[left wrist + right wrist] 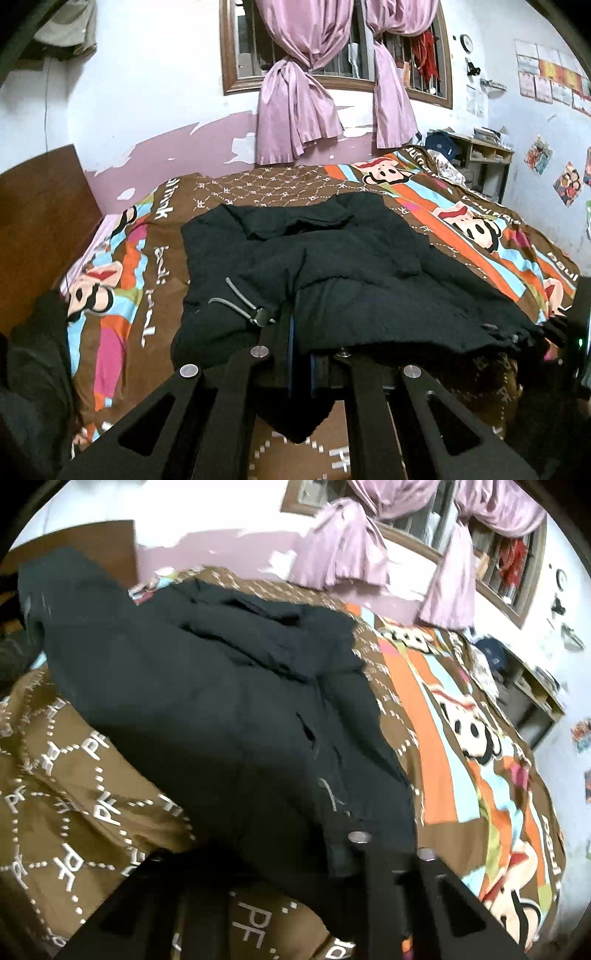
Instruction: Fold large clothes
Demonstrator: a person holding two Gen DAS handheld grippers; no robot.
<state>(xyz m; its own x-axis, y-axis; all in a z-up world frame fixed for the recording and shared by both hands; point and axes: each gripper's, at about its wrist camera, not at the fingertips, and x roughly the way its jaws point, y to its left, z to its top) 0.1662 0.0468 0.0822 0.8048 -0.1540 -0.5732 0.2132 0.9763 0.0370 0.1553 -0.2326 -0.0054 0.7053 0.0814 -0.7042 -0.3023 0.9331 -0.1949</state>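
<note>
Cartoon-print bed [480,236] below us, each hand-held gripper, left [295,332] and right [373,849], clamped on the black jacket's [332,251] near hem; bulky padding could slip free mid-fold.

Both grippers [299,332] [332,853] are matte black, angular linkage arms with silver rivets

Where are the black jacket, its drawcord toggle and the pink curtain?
black jacket [351,258], left wrist view, middle of the body fabric.
drawcord toggle [261,316], left wrist view, on the toggle at the hem.
pink curtain [295,110], left wrist view, below the knot.
</note>
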